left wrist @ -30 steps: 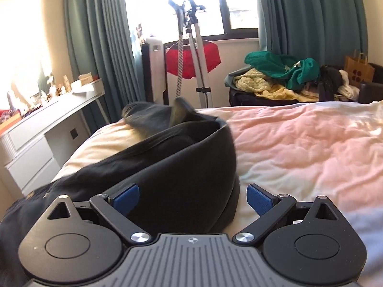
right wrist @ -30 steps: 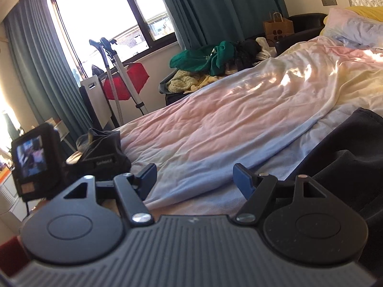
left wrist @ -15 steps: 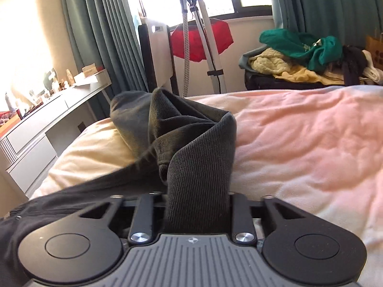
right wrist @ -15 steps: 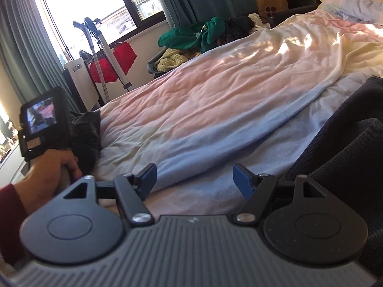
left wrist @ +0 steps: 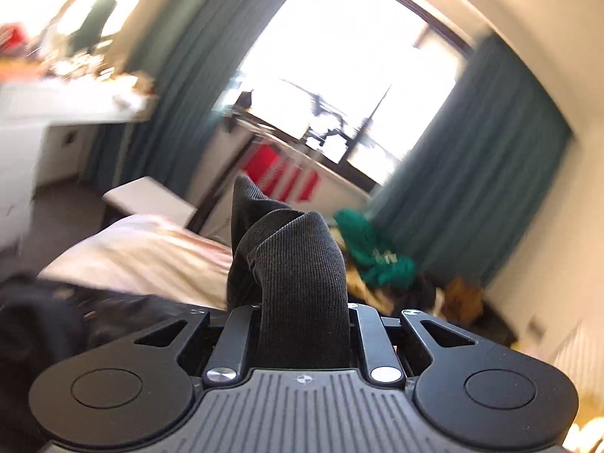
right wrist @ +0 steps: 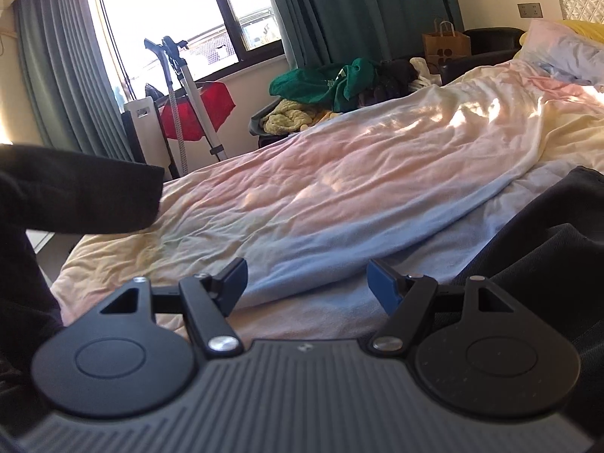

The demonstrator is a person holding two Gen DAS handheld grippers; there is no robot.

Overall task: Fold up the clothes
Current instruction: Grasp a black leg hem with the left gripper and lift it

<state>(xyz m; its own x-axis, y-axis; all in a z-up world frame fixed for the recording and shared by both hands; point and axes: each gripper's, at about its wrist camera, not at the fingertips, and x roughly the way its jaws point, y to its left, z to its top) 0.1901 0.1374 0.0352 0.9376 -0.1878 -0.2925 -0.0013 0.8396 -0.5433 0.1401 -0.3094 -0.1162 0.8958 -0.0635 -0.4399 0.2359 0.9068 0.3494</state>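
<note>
A dark grey ribbed garment [left wrist: 298,264] lies on the bed. My left gripper [left wrist: 302,313] is shut on a bunched fold of it and holds it lifted, tilted, above the bed; the fabric hides the fingertips. More of the dark garment [right wrist: 75,188] hangs in the air at the left of the right wrist view, and another part [right wrist: 558,249] lies on the bed at the right. My right gripper [right wrist: 306,281] is open and empty, low over the pastel duvet [right wrist: 358,188].
A pile of clothes with a green top [right wrist: 324,83] sits beyond the bed, by teal curtains. A red-covered ironing board and steamer stand [right wrist: 188,113] are by the window. A white desk [left wrist: 56,113] is left of the bed. A pillow [right wrist: 562,49] lies at the far right.
My left gripper closed on the dark garment and has now lifted it up and tilted. The right gripper stayed open, almost still, and the garment now hangs into its view.
</note>
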